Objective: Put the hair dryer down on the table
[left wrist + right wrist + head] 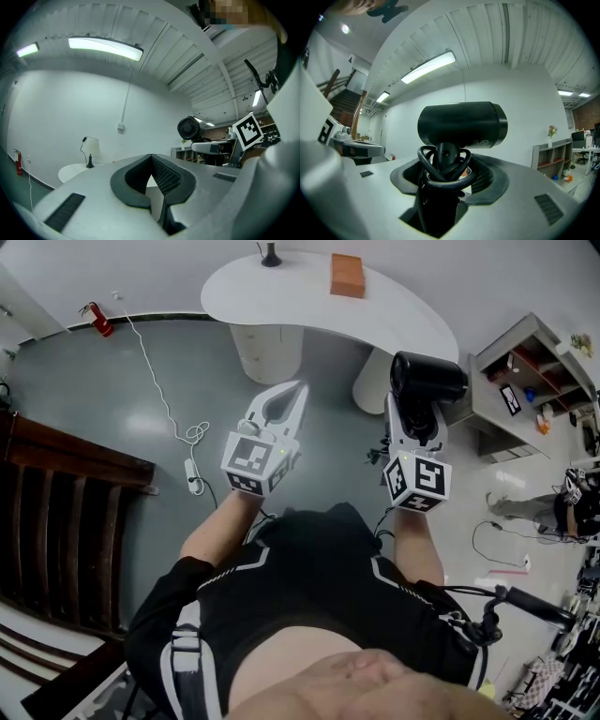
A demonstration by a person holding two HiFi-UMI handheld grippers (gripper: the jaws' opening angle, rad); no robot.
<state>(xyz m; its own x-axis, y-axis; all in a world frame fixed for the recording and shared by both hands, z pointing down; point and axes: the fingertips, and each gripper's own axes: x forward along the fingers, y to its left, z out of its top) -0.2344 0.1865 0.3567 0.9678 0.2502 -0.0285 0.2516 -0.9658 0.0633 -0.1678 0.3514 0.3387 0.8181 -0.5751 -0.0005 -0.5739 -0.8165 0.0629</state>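
Head view: left tongs in the middle, closed and empty; right tongs beside them grip the black hair dryer, not yet on the white surface at the top | Left gripper view: tips touch, nothing between | Right gripper view: hair dryer in the middle, its handle and looped cord squeezed in the tongs

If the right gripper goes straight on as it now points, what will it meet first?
Most likely the right end of the white table. The right gripper, holding the hair dryer, points at it, though depth is unclear.
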